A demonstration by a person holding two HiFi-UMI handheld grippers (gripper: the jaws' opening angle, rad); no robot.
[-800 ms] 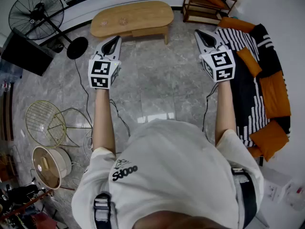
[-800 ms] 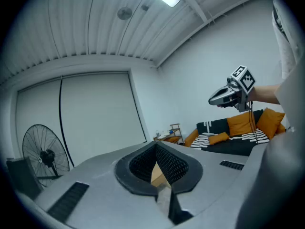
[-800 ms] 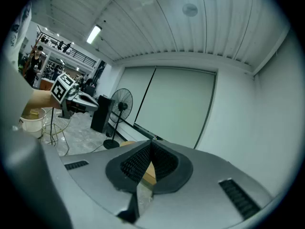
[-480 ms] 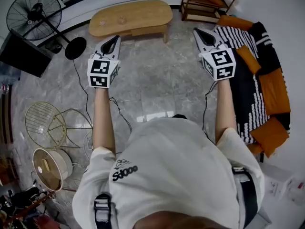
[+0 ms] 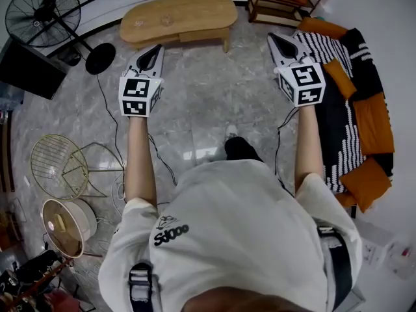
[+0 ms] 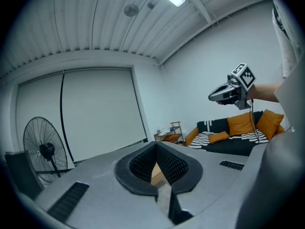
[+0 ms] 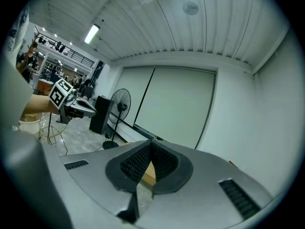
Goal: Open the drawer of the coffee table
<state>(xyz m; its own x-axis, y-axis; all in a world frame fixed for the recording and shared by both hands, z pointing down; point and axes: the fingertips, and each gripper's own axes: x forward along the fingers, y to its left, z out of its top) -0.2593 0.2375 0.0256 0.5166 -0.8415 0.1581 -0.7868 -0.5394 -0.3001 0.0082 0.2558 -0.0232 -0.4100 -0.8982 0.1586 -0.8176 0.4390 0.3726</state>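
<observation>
Grey marble floor (image 5: 201, 103) stretches from you to the far wall, and you stand on it well short of the work; your left gripper (image 5: 155, 49) has its jaws pressed together on nothing, and your right gripper (image 5: 275, 39) is likewise closed and empty; you hold both out at arm's length, side by side and well apart, pointing toward the far end of the room, which I read as a carrying pose for the approach, not a reach; each gripper view shows a sliver of tan wood through the hollow behind the closed pads, so both seem aimed roughly at the coffee table (image 5: 175, 17); that table sits at the far side, a little left of centre, and neither gripper touches it; the drawer (image 5: 200, 36) appears as a wooden front beneath the top's near edge, and it looks shut; to take it you will likely need to get closer, lower a gripper and part its jaws; mind the fan (image 5: 42, 12) at far left, the black cable (image 5: 107, 119) on the floor, and the sofa (image 5: 364, 109) along the right.
</observation>
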